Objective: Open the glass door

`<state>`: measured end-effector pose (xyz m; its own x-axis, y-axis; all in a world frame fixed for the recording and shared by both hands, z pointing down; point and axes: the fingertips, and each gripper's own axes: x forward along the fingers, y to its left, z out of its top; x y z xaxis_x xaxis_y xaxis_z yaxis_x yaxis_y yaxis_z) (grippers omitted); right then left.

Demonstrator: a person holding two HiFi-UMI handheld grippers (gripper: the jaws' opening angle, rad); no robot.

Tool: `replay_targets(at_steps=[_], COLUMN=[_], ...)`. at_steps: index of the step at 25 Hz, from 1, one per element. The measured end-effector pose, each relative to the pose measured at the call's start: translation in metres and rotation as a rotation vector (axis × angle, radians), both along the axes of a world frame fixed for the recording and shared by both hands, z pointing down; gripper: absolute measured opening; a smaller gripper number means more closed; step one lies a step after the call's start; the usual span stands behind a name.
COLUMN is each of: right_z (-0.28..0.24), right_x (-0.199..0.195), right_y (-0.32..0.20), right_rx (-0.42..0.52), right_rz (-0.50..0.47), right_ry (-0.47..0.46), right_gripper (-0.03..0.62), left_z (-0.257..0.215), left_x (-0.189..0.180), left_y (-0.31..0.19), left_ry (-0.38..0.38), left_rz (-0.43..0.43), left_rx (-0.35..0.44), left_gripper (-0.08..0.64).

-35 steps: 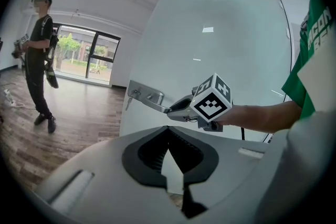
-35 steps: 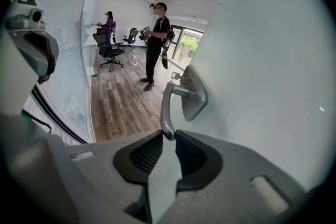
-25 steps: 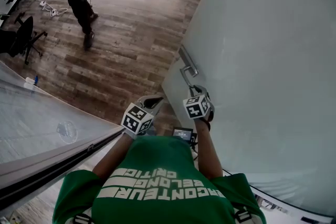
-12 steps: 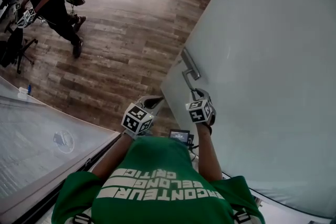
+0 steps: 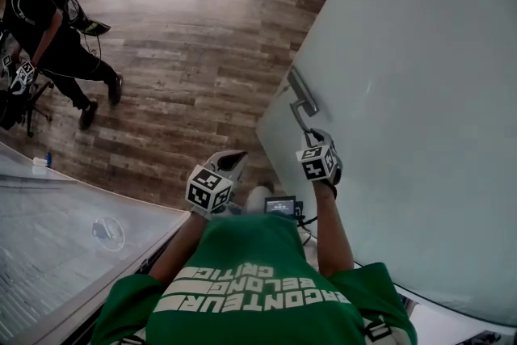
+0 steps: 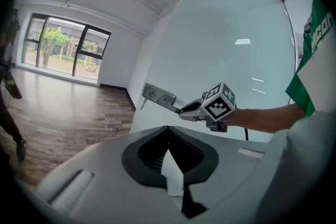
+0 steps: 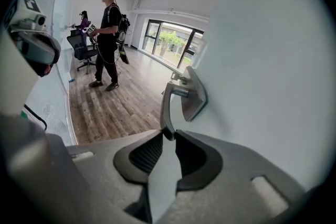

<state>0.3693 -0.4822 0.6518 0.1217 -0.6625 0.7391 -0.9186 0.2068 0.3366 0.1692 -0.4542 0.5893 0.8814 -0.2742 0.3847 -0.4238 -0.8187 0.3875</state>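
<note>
A frosted glass door (image 5: 420, 93) stands swung open on the right, with a metal lever handle (image 5: 300, 111) on a plate near its edge. My right gripper (image 5: 311, 135) is shut on the free end of that handle (image 7: 167, 107), just below the plate (image 7: 193, 94). The left gripper (image 5: 234, 159) hangs shut and holds nothing, a little left of the door's edge, over the floor. From the left gripper view, the right gripper (image 6: 191, 110) shows clamped on the lever by the plate (image 6: 157, 96).
Another person (image 5: 56, 36) in black, carrying grippers, walks on the wooden floor (image 5: 202, 52) at the far left, near an office chair (image 7: 80, 50). A fixed frosted glass panel (image 5: 65, 238) and its frame run along the lower left. Windows line the far wall.
The door and handle have shifted slightly right as it swings further open, the right gripper still on the lever. The other person has walked toward the left.
</note>
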Motion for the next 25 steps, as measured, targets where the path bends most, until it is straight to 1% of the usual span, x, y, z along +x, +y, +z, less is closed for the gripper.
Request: replay_targets(at_steps=[6,9,13,16,20,25], right_z=[0.001,0.002,-0.001,-0.001,-0.001,0.001], right_x=[0.033,0.055,0.081,0.089,0.109,0.124], right_y=[-0.004,-0.009,-0.015,-0.017,-0.020,-0.019], right_rx=[0.021,0.017,0.022,0.026,0.030,0.038], right_rz=[0.054,0.078,0.109,0.134,0.165,0.203], right_ry=[0.017,0.013,0.020,0.030,0.038,0.051], right_gripper=[0.063,0.063,0.063,0.063,0.063,0.064], left_z=[0.005,0.004,-0.004,-0.006,-0.007,-0.004], left_x=[0.016,0.036,0.068,0.076,0.091,0.098], left_y=[-0.006,-0.014,-0.021,-0.025,-0.032,-0.037], left_ry=[-0.010,-0.013,-0.016,-0.015,-0.023,-0.027], left_rz=[-0.004,-0.012,0.012,0.034,0.051,0.075], left_rx=[-0.001,-0.007,-0.001,0.004,0.007,0.012], left_gripper=[0.015,0.015,0.016,0.015,0.016,0.017])
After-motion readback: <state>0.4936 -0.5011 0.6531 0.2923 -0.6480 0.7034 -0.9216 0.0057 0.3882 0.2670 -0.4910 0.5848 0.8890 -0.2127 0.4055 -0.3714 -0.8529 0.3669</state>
